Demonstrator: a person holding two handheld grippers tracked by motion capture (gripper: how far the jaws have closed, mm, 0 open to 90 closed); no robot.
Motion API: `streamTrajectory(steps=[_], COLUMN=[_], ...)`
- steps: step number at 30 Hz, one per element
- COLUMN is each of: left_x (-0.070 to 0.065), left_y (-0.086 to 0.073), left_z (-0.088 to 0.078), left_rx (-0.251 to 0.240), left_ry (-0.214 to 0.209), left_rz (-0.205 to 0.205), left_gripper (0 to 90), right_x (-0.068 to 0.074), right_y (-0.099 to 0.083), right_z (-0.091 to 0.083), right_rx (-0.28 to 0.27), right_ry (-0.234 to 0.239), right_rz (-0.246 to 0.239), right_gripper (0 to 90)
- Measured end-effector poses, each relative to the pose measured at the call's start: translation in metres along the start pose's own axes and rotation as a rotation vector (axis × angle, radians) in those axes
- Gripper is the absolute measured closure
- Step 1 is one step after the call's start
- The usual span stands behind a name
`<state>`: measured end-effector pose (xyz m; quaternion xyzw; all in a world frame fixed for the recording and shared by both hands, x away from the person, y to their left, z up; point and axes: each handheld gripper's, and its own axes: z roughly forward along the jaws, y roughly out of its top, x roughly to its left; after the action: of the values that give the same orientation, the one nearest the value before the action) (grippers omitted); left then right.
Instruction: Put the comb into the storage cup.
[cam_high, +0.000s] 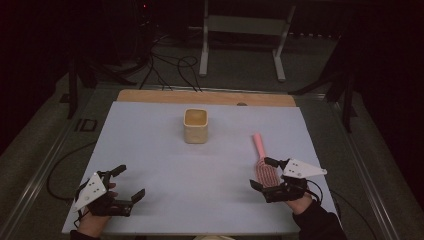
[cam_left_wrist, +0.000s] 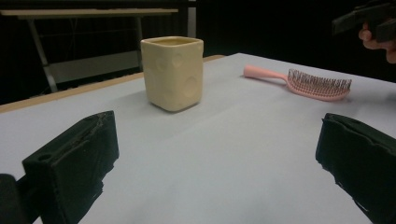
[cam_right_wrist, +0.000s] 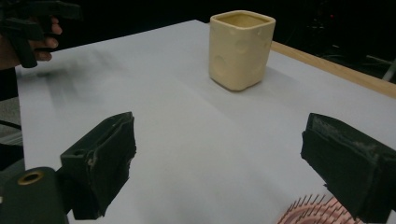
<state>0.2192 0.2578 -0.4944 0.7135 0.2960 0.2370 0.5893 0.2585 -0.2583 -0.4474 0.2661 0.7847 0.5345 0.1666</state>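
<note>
Hairbrush lies bristles-up — right gripper gaping over it.

cup blocks mid-table; hairbrush lies right; elsewhere open

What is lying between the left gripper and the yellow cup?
Nothing: in the left gripper view, bare white table stretches from the open left gripper to the yellow cup.

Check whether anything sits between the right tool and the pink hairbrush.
Nothing visible does. The right tool hangs open right at the bristle head of the pink hairbrush, which lies flat on the white table. The yellow cup stands apart, farther back.
</note>
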Motion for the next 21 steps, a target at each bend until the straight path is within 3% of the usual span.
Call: streamTrajectory(steps=[11,21], left_x=[0.0,0.001], left_y=[0.0,0.0], left_z=[0.0,0.0], left_rx=[0.004,-0.001], left_ry=[-0.002,0.002], left_rz=[0.002,0.0], left_gripper=[0.6,0.6], right_x=[-0.011,-0.03], right_y=[0.012,0.027], right_z=[0.008,0.014], right_rx=[0.039,0.067], right_ry=[0.011,0.026], right_rz=[-0.017,-0.019], right_gripper=[9.6,9.6])
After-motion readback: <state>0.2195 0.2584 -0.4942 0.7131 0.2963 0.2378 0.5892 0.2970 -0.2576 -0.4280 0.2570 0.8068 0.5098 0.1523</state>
